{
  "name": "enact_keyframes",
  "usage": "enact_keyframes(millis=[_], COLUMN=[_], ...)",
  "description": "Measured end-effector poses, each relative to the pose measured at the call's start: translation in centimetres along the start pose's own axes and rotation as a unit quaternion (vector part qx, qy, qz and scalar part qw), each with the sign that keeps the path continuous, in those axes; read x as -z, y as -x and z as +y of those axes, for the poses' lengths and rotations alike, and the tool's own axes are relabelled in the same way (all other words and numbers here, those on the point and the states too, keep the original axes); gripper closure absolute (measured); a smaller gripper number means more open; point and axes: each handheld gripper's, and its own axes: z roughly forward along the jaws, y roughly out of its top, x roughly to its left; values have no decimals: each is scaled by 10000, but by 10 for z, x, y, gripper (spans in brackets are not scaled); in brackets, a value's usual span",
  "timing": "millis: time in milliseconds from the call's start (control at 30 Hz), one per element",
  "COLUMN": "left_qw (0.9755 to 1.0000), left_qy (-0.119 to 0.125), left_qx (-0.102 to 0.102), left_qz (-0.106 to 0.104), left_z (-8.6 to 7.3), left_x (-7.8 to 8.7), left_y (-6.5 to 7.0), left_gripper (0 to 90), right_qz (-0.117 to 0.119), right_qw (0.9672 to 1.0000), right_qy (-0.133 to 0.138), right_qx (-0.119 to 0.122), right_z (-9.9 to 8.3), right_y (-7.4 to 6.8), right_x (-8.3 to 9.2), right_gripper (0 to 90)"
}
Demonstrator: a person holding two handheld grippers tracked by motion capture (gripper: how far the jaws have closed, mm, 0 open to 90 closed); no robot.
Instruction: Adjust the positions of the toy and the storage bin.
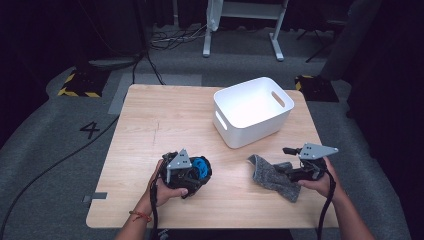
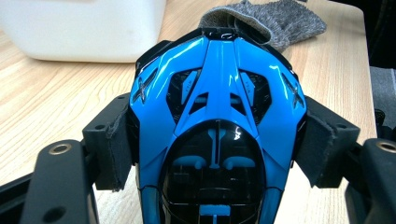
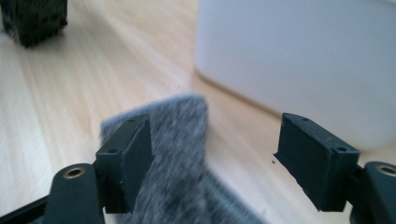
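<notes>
A glossy blue and black toy (image 2: 219,84), shaped like a helmet, sits between the pads of my left gripper (image 2: 217,135), which press on its two sides. From above, that left gripper (image 1: 192,170) rests with the toy (image 1: 201,165) on the front left part of the wooden table (image 1: 165,120). A grey knitted cloth (image 1: 272,176) lies crumpled at the front right. Just over it my right gripper (image 1: 286,159) stands open. In its own view the right gripper (image 3: 215,140) has wide-apart jaws with nothing gripped, and the grey cloth (image 3: 182,154) lies below the left pad.
A white plastic bin (image 1: 252,110) with handle cut-outs stands at the table's back right; its wall (image 3: 303,60) is close ahead of the right gripper. Cables, yellow-black floor markers and white desk legs (image 1: 277,47) lie beyond the far edge.
</notes>
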Motion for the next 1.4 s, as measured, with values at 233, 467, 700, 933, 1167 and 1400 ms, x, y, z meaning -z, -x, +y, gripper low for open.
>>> enact_keyframes(millis=[233,467,700,933,1167,1400], left_qw=[10000,9999,9999,9998,9998,9997], left_qy=[6,-1,-24,-7,5,28], left_qx=[-2,-3,-52,-43,-20,8], left_qz=[-72,-139,-158,-193,-222,-247], left_z=[0,2,4,3,2,1], left_x=[-2,-6,-8,-8,-6,-5], left_y=[-1,-1,1,2,3,2], left_gripper=[246,246,247,247,246,247], right_qz=[-168,-236,-239,-48,91,328], right_qw=[9995,9989,9978,9975,9958,9946], right_qy=[215,169,4,-171,-556,-607], right_qx=[165,368,618,685,718,774], right_z=[31,67,89,99,100,99], right_y=[22,48,56,57,58,59], right_x=[1,-14,-35,-57,-86,-92], right_gripper=[271,267,268,279,334,424])
